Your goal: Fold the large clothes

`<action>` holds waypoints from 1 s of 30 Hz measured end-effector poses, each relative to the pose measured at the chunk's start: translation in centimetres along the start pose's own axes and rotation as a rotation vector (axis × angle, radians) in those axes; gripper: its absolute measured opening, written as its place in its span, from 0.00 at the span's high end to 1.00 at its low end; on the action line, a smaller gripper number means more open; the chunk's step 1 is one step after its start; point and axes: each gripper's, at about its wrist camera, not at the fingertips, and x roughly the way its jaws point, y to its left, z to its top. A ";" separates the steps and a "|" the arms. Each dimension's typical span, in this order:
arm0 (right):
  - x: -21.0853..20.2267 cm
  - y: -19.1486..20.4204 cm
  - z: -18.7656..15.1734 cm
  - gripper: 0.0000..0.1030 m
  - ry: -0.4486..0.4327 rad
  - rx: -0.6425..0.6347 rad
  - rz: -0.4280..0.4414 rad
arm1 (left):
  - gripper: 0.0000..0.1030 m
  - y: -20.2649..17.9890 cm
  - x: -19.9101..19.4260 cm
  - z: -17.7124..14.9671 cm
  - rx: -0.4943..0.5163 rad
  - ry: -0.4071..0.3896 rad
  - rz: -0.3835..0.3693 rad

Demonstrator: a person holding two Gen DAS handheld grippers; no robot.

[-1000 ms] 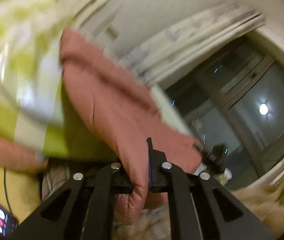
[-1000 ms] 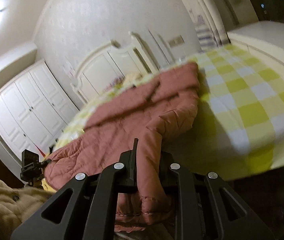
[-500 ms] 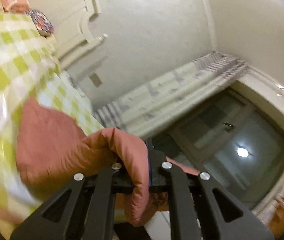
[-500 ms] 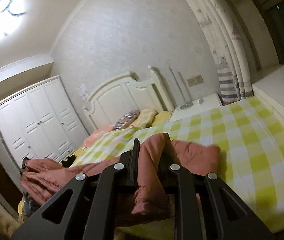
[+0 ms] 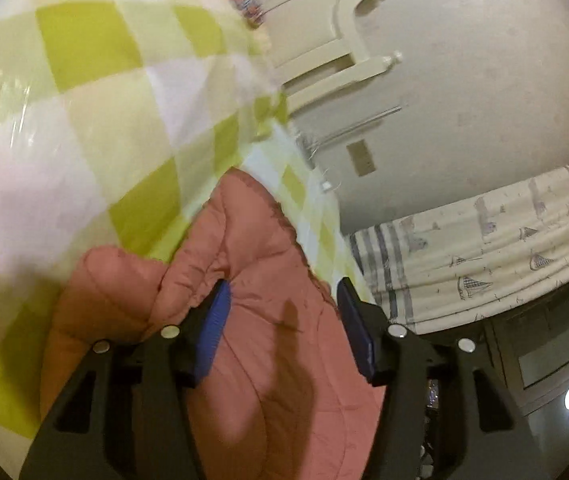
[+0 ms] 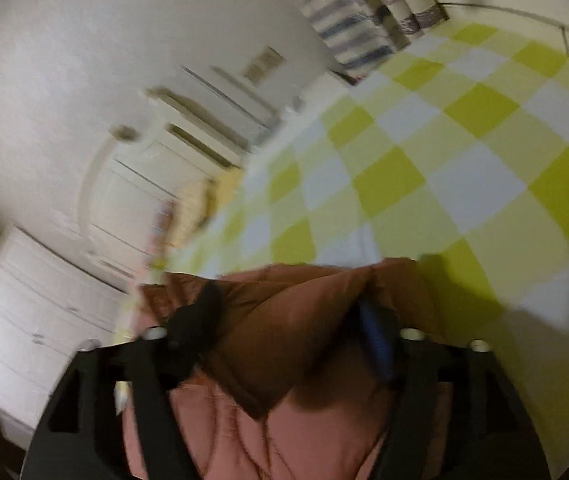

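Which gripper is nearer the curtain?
Right, probably. Only bare sheet lies between the right gripper and the curtain; the left gripper faces the curtain across the jacket.

The salmon-pink quilted puffer coat [image 5: 276, 320] lies on the bed's yellow, white and pale green checked cover. Its padded fabric is stitched in channels, rumpled and bunched, one rounded fold [image 6: 284, 304] doubled back over the layer beneath.

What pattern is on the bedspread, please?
Yellow-green and white checks on the bedspread, clearest in the right wrist view.
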 end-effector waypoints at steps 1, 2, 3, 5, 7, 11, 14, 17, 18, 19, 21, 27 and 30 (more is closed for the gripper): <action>-0.6 -0.4 0.1 0.09 -0.020 0.022 0.054 | 0.34 -0.4 -0.1 0.1 0.019 0.001 -0.007; -1.3 -0.5 0.2 0.07 -0.049 0.033 0.079 | 0.25 -1.0 -0.2 0.0 0.037 -0.003 -0.005; -2.1 -0.5 0.4 0.06 -0.078 0.040 0.090 | 0.21 -1.8 -0.5 0.0 0.058 -0.016 -0.001; -3.4 0.1 1.0 0.06 -0.117 0.038 0.119 | 0.08 -3.5 -1.7 0.4 0.102 -0.082 -0.009; -4.9 2.0 1.6 0.06 -0.170 -0.026 0.091 | 0.07 -5.5 -3.4 0.9 0.147 -0.152 0.012; -3.8 9.5 0.2 0.06 -0.125 -0.396 -0.046 | 0.07 -10.6 -3.3 -0.9 0.331 -0.147 0.106; 0.2 15.0 -3.7 0.06 -0.021 -0.714 -0.209 | 0.07 -14.6 -0.9 -5.2 0.556 -0.087 0.186; 3.9 18.7 -8.3 0.08 0.061 -0.982 -0.275 | 0.07 -17.5 2.6 -10.2 0.835 -0.027 0.343; 5.4 19.4 -9.5 0.11 0.091 -1.052 -0.307 | 0.06 -17.7 3.9 -11.3 0.914 -0.015 0.402; 7.0 19.2 -10.1 0.13 0.120 -1.089 -0.344 | 0.06 -17.7 5.9 -12.2 0.998 -0.004 0.488; 11.5 17.3 -10.8 0.12 0.250 -1.119 -0.458 | 0.06 -16.3 8.6 -12.3 1.048 0.031 0.588; 14.3 12.4 -7.9 0.12 0.328 -0.831 -0.395 | 0.02 -11.3 13.9 -8.5 0.931 0.161 0.649; 13.8 11.9 -8.0 0.11 0.334 -0.805 -0.390 | 0.02 -10.9 14.1 -8.6 0.928 0.201 0.640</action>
